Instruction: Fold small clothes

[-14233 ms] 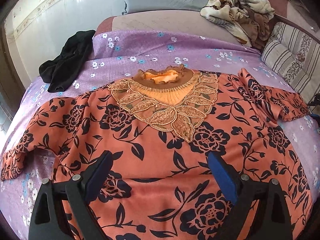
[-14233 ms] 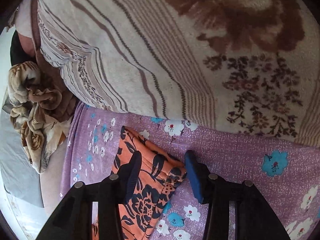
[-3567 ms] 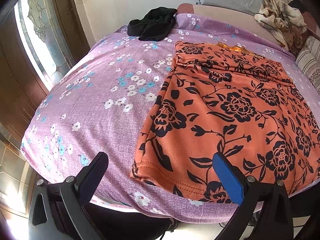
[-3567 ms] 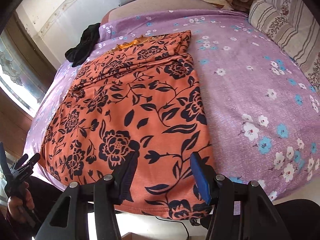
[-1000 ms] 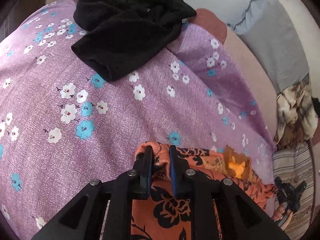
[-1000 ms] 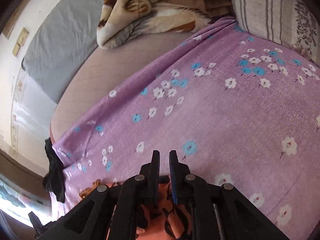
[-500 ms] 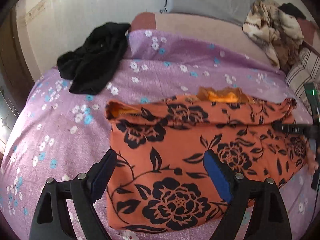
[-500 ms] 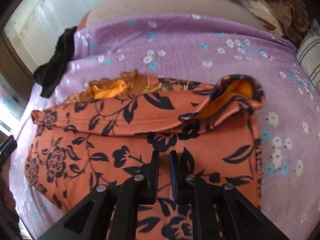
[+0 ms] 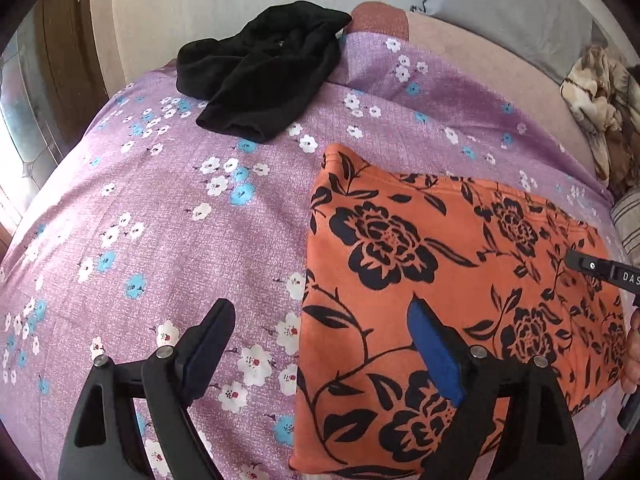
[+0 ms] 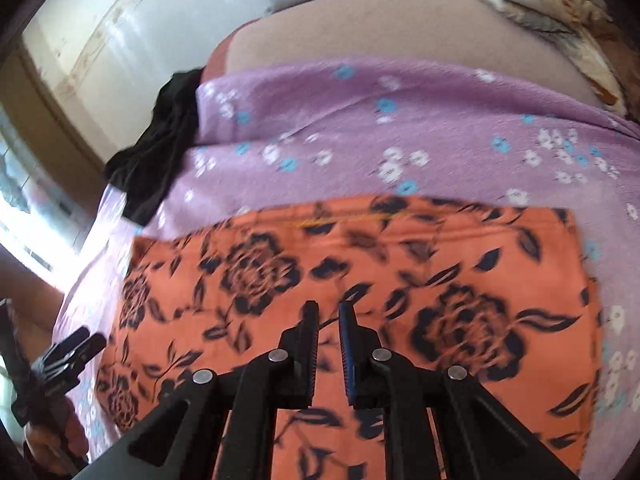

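An orange garment with black flowers lies folded into a flat rectangle on the purple flowered bedsheet. My left gripper is open and empty, straddling the garment's left edge near its front corner. In the right wrist view the folded garment lies flat below my right gripper, whose jaws are nearly together with nothing between them, hovering over the cloth's middle. That view is motion-blurred.
A black garment lies crumpled at the far left of the bed, also seen in the right wrist view. A beige patterned blanket and a striped pillow sit at the right. A grey pillow lies at the head.
The garment's raised, bulging top fold now lies flat as a neat rectangle. My left gripper has shifted left to the garment's edge. My right gripper has pulled back slightly, still closed.
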### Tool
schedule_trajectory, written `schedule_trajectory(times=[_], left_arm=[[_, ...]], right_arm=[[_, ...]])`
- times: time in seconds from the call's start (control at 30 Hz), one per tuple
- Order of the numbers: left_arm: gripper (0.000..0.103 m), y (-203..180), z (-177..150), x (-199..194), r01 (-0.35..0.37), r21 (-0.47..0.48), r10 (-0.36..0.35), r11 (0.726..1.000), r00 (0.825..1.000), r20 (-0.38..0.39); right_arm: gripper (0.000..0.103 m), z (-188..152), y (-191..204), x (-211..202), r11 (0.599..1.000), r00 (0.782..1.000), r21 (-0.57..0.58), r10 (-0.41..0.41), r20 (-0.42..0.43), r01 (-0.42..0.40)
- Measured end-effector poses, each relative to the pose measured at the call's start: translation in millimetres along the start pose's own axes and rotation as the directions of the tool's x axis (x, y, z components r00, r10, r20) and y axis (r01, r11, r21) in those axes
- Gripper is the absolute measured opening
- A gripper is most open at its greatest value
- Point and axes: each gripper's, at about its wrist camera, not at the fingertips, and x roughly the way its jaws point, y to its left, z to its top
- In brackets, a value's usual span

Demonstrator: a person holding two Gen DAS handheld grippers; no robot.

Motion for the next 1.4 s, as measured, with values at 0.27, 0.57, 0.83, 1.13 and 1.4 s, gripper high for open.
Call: schedule_trajectory(times=[0.27,0.57,0.83,1.13,1.4], left_arm=[[0.088,-2.3,-1.4,8.5,-0.041,0.011,0.042,0.999,0.997,-0.061],[0.089,-19.3,17.0,-91.0,-0.107,-0.017,0.107,0.994,0.962,0.251],[0.093,-47.6,1.6,-167.9,-0.084,-0.032,0.09,0.996,0.914,0.395],[0.094,-79.0,-21.8,-188.2,-0.076,-0.018,0.077,0.997,0.915,0.397],[0.094,-83.8,-24.3,-184.3,-0.086,0.002,0.079,0.996,0.917,0.391]], right_arm=[[0.011,38.3,54.7,92.9,0.996,0.996,0.047,-0.078,-0.046,0.08],[0.011,4.7,22.8,-28.9,0.998,0.996,0.018,-0.065,0.056,0.064],[0.017,-89.1,-42.1,-104.6,0.991,0.994,0.085,-0.105,0.021,0.103],[0.017,-131.9,-45.6,-127.5,0.995,0.995,0.093,-0.054,0.08,0.046],[0.018,-136.8,-25.1,-127.8,0.998,0.993,0.028,-0.062,0.104,0.06]])
